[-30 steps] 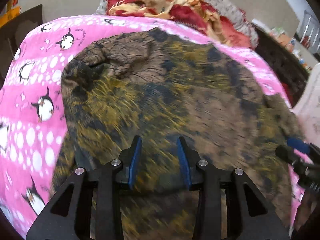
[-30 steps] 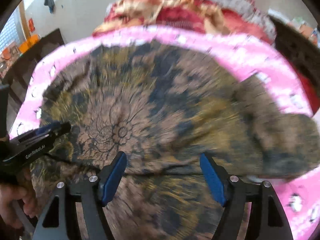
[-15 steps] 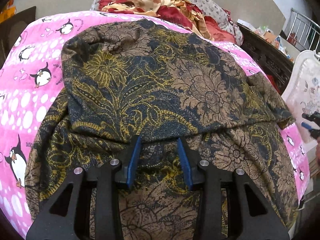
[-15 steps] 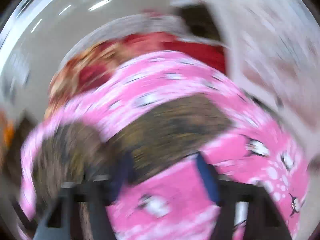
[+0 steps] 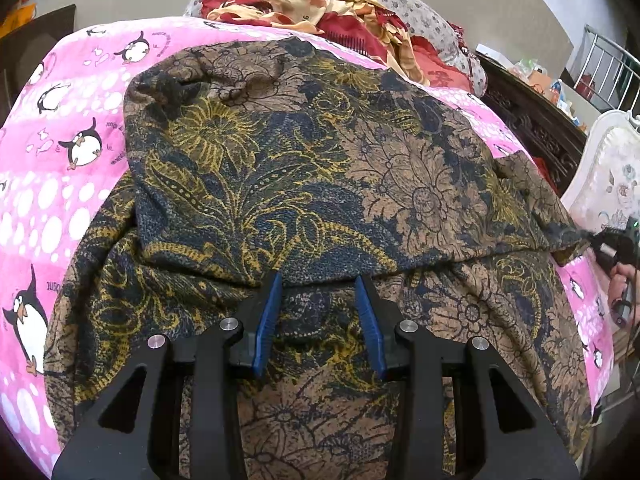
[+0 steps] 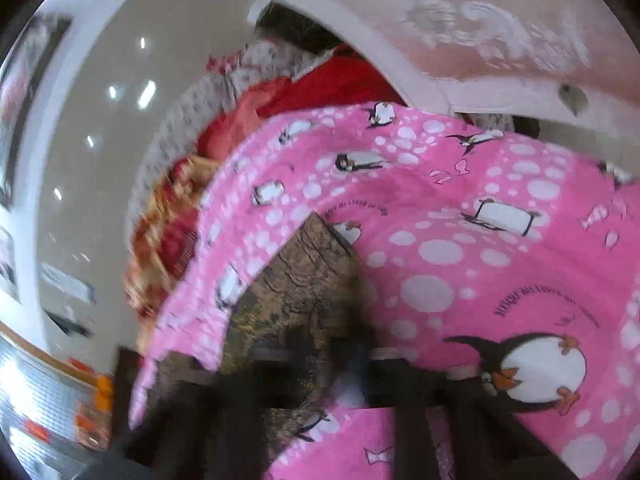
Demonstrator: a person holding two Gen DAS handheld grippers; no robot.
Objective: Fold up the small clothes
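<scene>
Batik-print garment, dark blue and tan with yellow floral linework, lies spread on the pink penguin blanket; its far half is doubled over toward me, the folded edge running across just beyond my left gripper. Left jaws stand apart, blue pads hovering over the lower layer with nothing between them. My right gripper shows at the garment's right-hand corner in the left view; it seems to have cloth at its tip, but I cannot tell for certain. In the right view the fingers are a dark blur over a brown flap of the garment, so their state is unreadable there as well. Judgement: first fold is laid, step in hand is squaring it and preparing the second. Next move calls for closing the left pads on the near hem and matching the right corner so both layers travel together. Fabric reads thin and limp; bunching persists at the far left corner of the garment and wrinkles near its right edge. A red and cream bedding pile sits beyond the blanket.
</scene>
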